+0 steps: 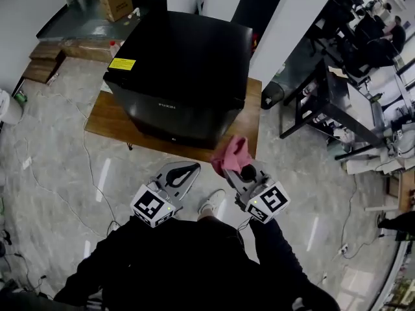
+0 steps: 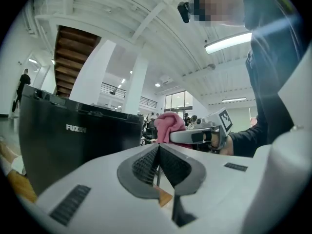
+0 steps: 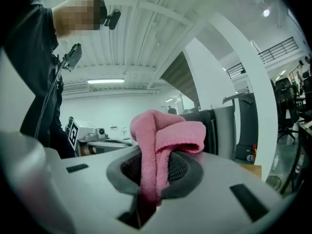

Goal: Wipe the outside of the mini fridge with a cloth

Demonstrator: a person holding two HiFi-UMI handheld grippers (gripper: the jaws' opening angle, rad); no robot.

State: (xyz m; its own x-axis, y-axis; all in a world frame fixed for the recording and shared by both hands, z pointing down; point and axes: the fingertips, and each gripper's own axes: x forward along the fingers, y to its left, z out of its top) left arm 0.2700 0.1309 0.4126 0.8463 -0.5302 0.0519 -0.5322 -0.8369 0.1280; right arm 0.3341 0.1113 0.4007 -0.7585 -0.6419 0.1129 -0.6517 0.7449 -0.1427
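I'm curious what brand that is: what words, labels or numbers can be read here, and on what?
"FUXIN": white letters, front of the mini fridge.
Too small to read: the yellow label on the fridge top.
Too blurred to read: print on the cardboard box.
No text on the cloth.

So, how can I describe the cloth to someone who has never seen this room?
Find the black fridge on the low wooden board. At its near right corner, the right hand-held gripper is shut on the cloth. It is the only pink, soft, bunched thing there.
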